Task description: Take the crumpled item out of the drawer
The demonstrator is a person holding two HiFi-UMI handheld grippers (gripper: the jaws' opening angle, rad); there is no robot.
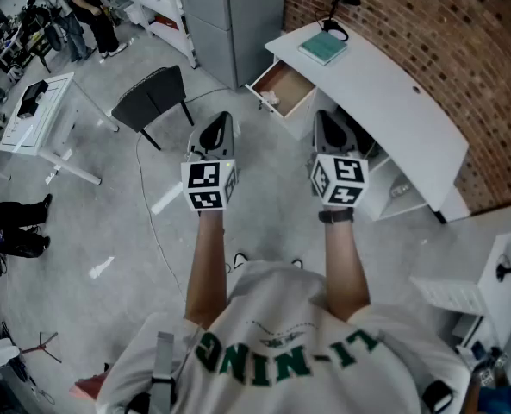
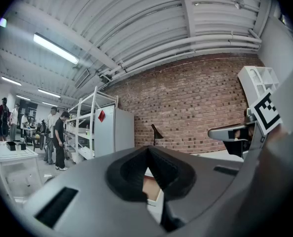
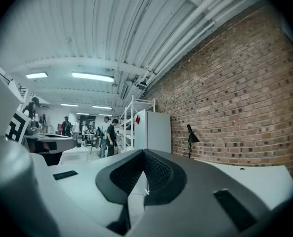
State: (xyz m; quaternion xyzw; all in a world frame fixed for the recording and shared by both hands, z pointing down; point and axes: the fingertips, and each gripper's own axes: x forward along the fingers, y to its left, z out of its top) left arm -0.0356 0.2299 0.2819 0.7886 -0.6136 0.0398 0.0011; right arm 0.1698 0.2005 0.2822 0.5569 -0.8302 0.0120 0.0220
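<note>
**Operator's stance before the reach.** You stand on the floor, well apart from the white desk (image 1: 410, 110). Its drawer (image 1: 289, 80) is pulled open beneath the near end. The crumpled item (image 1: 271, 99), a small white wad, lies inside the drawer against its front wall. Nothing is touching it.

The left tool (image 1: 220, 121) and the right tool (image 1: 328, 119) are both held out level ahead of you. Each has its jaws brought together on nothing, and neither is near the drawer.

**Hazards from here.**
- Arriving with a tool narrow like this would likely shove the wad along the drawer bottom rather than take it, so spread the jaws before you go in.
- The wad looks light and loosely packed. A pinch at its edge may tear off a corner or let it drop back.
- It sits tight to the front wall, so a steep descent risks knocking the jaws on that wall.
- A cable (image 1: 145, 198) trails across the floor on your left and a chair (image 1: 156, 93) stands beyond it. Either could catch a foot if you drift that way.
</note>
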